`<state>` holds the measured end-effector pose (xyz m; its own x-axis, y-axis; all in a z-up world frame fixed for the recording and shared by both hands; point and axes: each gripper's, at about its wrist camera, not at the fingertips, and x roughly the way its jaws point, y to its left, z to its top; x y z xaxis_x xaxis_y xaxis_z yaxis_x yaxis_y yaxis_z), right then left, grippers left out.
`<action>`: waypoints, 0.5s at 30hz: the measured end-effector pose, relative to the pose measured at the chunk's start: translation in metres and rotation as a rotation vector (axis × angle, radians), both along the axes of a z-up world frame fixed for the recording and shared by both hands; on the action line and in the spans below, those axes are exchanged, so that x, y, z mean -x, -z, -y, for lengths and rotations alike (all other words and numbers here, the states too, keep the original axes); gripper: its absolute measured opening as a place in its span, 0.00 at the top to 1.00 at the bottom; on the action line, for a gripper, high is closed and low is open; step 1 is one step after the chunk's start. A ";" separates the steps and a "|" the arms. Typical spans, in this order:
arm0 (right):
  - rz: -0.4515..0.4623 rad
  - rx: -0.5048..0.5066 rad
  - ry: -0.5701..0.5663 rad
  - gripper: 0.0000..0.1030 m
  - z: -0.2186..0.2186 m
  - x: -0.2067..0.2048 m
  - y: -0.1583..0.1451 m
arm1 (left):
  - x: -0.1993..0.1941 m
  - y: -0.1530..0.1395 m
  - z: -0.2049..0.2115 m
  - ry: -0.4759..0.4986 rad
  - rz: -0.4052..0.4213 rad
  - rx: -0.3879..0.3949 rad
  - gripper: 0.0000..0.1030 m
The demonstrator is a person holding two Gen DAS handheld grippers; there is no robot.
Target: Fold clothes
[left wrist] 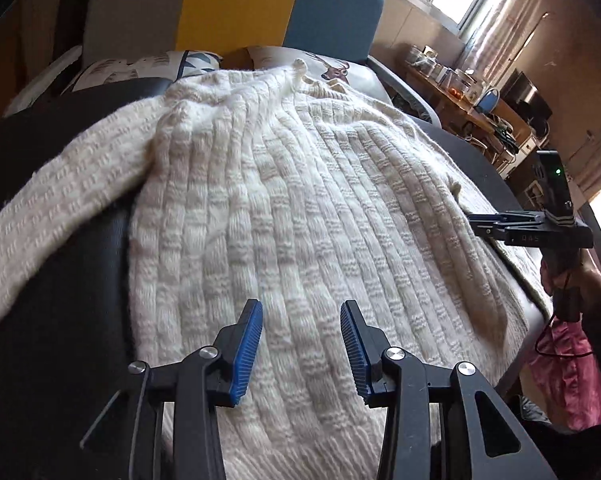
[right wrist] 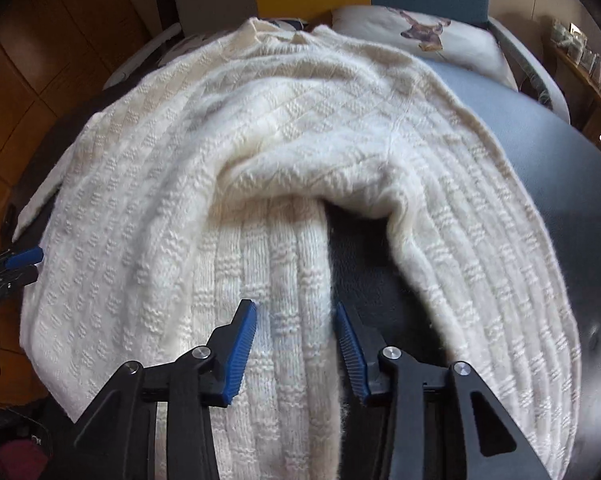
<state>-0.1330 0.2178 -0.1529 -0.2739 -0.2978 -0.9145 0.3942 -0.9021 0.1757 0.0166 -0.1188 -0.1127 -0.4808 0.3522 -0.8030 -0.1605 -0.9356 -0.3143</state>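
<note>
My left gripper (left wrist: 300, 312) has its blue-padded fingers (left wrist: 246, 354) spread wide over the cream cable-knit sweater (left wrist: 292, 208), gripping nothing. My right gripper (right wrist: 296, 316) is wide too, poised above one sleeve (right wrist: 276, 320), empty. The sweater lies spread on a dark grey padded surface (right wrist: 560, 184), collar toward the deer-print pillow (right wrist: 428, 36). The other sleeve (left wrist: 52, 208) trails off the left wrist frame's left edge. The sweater's hem is hidden beneath both tools. The cluttered wooden desk (left wrist: 472, 96) by the window is too blurred to read.
</note>
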 end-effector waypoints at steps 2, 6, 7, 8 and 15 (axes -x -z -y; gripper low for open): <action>-0.056 -0.017 -0.010 0.57 0.002 -0.008 0.000 | -0.013 -0.003 0.009 -0.062 -0.029 0.044 0.59; -0.127 -0.091 -0.043 0.57 0.011 -0.020 0.001 | -0.032 0.002 0.034 -0.172 -0.025 0.049 0.45; -0.132 -0.106 -0.045 0.57 0.012 -0.021 0.000 | -0.036 0.004 0.041 -0.197 -0.016 0.039 0.44; -0.129 -0.112 -0.037 0.59 0.013 -0.021 0.000 | -0.039 0.008 0.046 -0.217 -0.003 0.044 0.44; -0.143 -0.151 -0.054 0.88 0.027 -0.032 -0.003 | -0.046 0.035 0.039 -0.206 0.069 0.063 0.34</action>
<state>-0.1012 0.1909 -0.1500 -0.3911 -0.1785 -0.9028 0.4543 -0.8906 -0.0207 0.0624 -0.1580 -0.1475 -0.4809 0.2003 -0.8536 0.0563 -0.9645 -0.2580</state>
